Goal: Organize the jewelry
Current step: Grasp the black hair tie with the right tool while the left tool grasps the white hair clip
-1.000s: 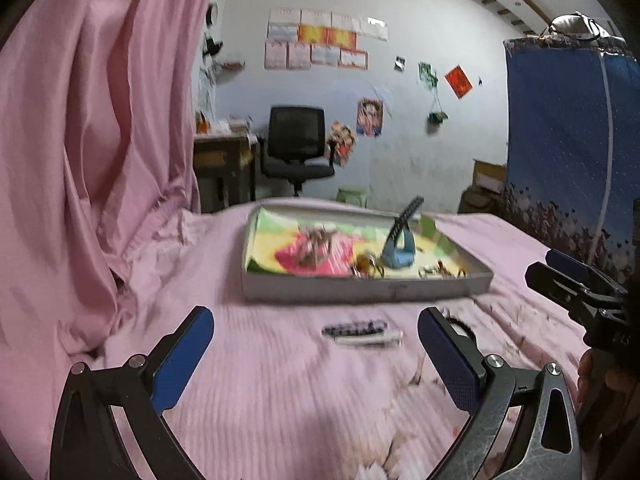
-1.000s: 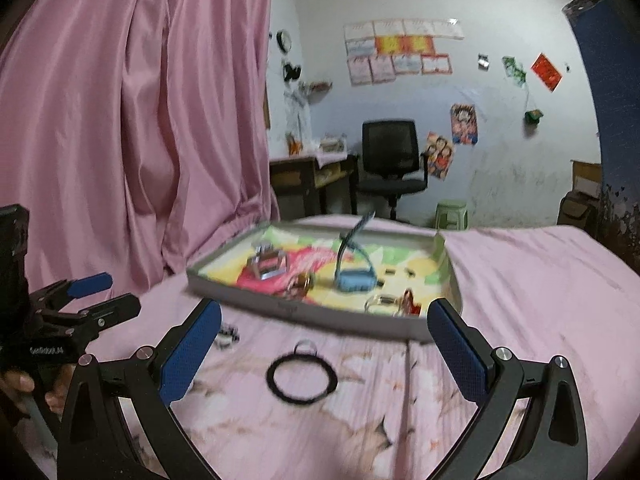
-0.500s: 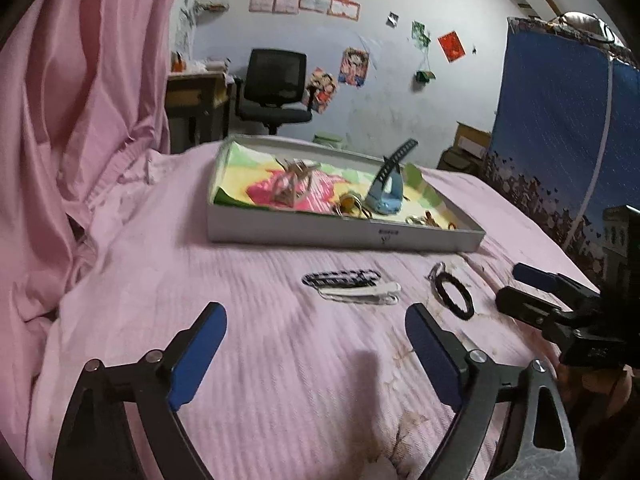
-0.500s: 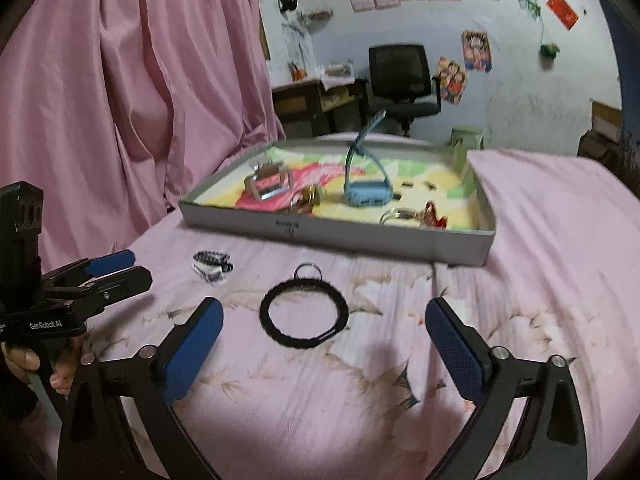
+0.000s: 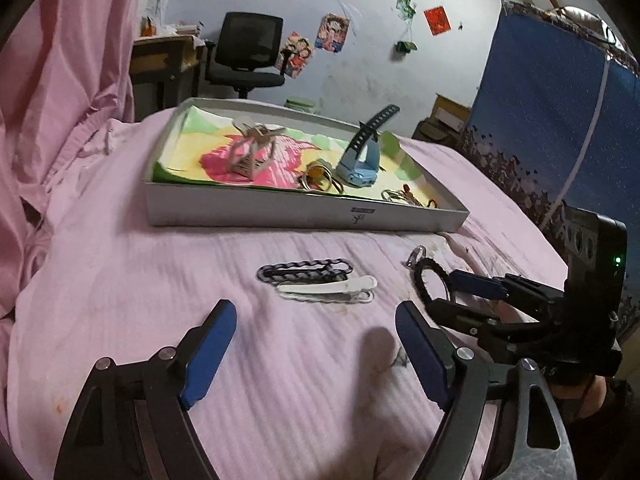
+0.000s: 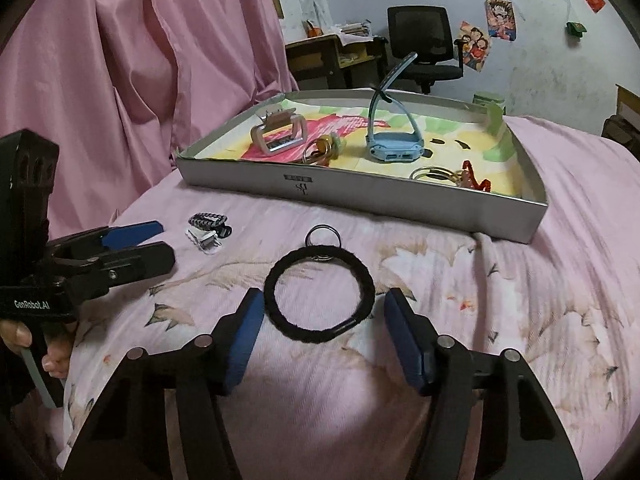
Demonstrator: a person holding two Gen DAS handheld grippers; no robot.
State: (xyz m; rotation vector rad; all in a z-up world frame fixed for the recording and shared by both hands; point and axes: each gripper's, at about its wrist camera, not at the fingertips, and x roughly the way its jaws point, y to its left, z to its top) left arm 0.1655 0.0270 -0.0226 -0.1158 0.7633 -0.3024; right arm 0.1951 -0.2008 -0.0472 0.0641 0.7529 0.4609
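Observation:
A black fabric ring bracelet (image 6: 270,286) with a small metal key ring (image 6: 323,236) lies flat on the pink bedsheet. My right gripper (image 6: 324,338) is open, its blue pads on either side of the bracelet's near half without pinching it. A black-and-white braided bracelet (image 5: 306,270) and a white clip (image 5: 326,290) lie side by side just ahead of my left gripper (image 5: 314,344), which is open and holds nothing. Behind them stands a grey tray (image 5: 304,208) holding a blue watch (image 6: 394,152), a hair claw (image 6: 278,136) and key rings (image 6: 320,154).
A pink curtain (image 6: 120,60) hangs along the left of the bed. The two grippers are close together; the right gripper (image 5: 444,290) shows low on the right of the left wrist view. A desk and an office chair (image 5: 248,56) stand by the far wall, and a blue cloth (image 5: 552,120) hangs at right.
Both grippers have dropped and moved forward toward the bed. The right gripper's fingers have narrowed and now flank the black bracelet. The left gripper has come nearer the braided bracelet and clip.

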